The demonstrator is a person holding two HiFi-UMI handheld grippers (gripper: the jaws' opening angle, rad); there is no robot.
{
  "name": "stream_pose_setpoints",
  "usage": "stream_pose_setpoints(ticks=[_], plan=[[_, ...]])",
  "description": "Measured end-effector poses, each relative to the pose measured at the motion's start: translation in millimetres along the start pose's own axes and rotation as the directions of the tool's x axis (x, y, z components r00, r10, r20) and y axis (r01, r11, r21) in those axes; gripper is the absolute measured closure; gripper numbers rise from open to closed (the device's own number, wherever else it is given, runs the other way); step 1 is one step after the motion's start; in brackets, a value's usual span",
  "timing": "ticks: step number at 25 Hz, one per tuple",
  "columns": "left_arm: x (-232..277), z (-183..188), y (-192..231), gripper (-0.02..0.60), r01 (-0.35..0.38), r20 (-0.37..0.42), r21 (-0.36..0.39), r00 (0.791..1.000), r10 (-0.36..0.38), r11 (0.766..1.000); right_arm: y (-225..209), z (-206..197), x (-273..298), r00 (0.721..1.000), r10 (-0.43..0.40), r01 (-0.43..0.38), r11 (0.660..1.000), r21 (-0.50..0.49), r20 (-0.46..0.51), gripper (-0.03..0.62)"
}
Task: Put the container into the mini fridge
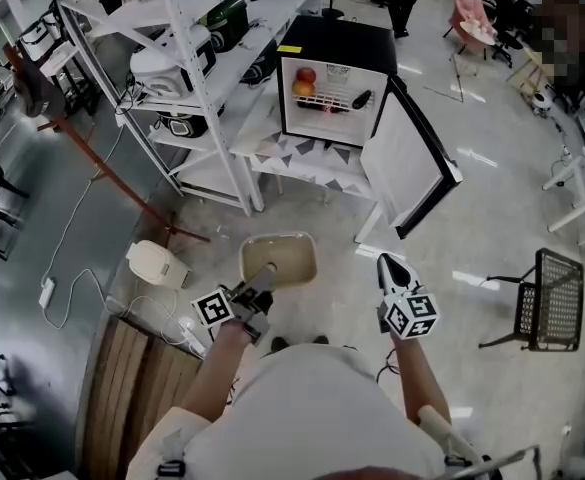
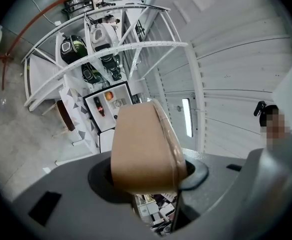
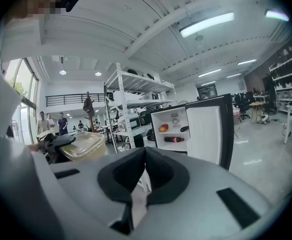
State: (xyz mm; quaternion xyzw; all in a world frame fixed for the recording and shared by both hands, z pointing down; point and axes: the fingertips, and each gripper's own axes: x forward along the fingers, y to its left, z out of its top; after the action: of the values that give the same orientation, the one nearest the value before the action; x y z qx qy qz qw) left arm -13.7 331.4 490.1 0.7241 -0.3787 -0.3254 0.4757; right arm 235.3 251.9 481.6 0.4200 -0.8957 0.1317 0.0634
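Observation:
A tan container point(image 1: 278, 258) with a clear lid hangs over the floor, with my left gripper point(image 1: 256, 290) shut on its near end. In the left gripper view the container point(image 2: 143, 149) stands on edge between the jaws and fills the middle. My right gripper point(image 1: 393, 269) is shut and empty, to the right of the container; its closed jaws show in the right gripper view point(image 3: 144, 153). The black mini fridge point(image 1: 332, 83) stands ahead on a low white table point(image 1: 307, 158). Its door point(image 1: 412, 163) swings open to the right. Fruit and a dark bottle lie on its shelf.
A white shelf rack point(image 1: 207, 58) with kitchen appliances stands left of the fridge. A white appliance point(image 1: 158, 264), cables and a wooden board point(image 1: 137, 388) lie at the left on the floor. A black wire rack point(image 1: 548, 298) stands at the right. People stand far off point(image 3: 51, 124).

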Motion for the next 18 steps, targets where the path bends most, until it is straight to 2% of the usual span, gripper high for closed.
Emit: stream_pose_setpoints(ticks=[8,18], plan=[[15,-14,-4,0.379,-0.004,0.005,0.017,1.0,0.004,1.0,-12,-7,-2,0.999,0.025,-0.027,0.999,-0.037,-0.029,0.588],[28,-37,-7,0.379,-0.028,0.037,0.03,0.999,0.027,0.999,-38,-16,-1,0.998,0.04,-0.041,0.999,-0.014,-0.043,0.588]])
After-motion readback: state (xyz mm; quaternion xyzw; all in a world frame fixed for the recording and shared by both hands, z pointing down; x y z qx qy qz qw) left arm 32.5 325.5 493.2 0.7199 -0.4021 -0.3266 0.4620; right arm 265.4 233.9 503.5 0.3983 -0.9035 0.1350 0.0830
